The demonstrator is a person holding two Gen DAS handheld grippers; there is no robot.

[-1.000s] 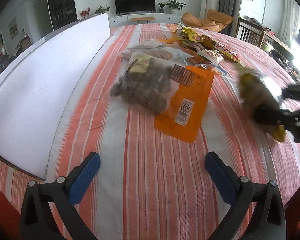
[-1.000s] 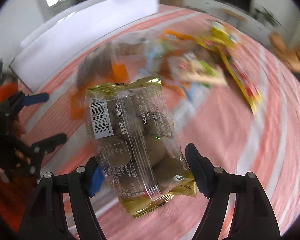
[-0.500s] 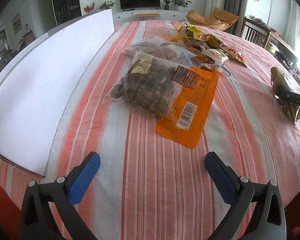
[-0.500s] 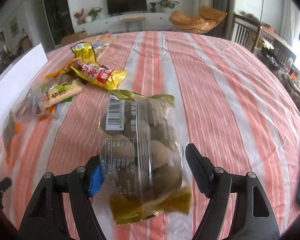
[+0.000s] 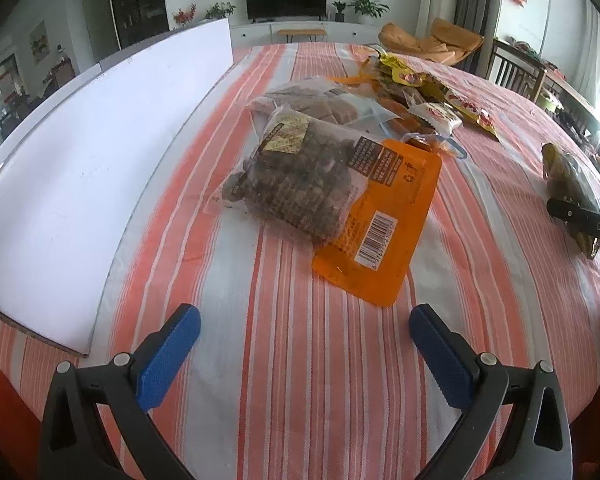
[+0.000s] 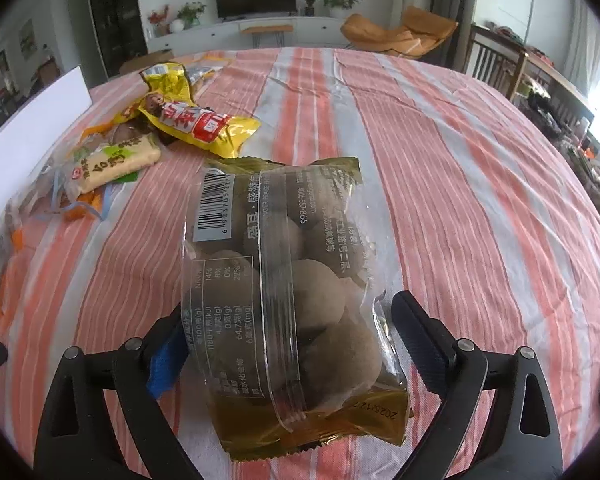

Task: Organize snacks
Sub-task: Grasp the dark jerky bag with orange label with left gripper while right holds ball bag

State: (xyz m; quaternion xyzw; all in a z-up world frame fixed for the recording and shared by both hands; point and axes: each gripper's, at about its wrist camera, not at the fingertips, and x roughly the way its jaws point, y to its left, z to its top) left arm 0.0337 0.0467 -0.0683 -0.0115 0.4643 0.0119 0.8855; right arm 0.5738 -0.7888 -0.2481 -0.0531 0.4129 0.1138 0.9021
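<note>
- Snacks first: the gold-edged clear packet (image 6: pixel 288 304) of round brown pieces sits between my right gripper (image 6: pixel 288 340) fingers, which stand on either side of it; whether both pads still press it I cannot tell.
- Since a second ago I have swung that packet away from the snack pile, and it now lies low over the striped tablecloth (image 6: pixel 460 168), to the right of the pile.
- My left gripper (image 5: pixel 304 344) is spread wide with nothing between its blue pads (image 5: pixel 168 356), and it has barely shifted across the three frames.
- Just beyond it on the tablecloth (image 5: pixel 300 400) lies the orange pouch (image 5: pixel 380 216) with a clear bag of dark pieces (image 5: pixel 296 176) overlapping it.
- Beyond the pouch sit the yellow packet (image 6: pixel 196 120) and a pale wrapped bar (image 6: pixel 116 164), in the same spots as half a second ago.
- Left of the pouch a white board (image 5: pixel 80 168) lies flat.
- Far right of the pouch, the held packet (image 5: pixel 572 188) and a right gripper finger (image 5: pixel 584 220) show at the frame edge, sharper than the blur a second ago.
</note>
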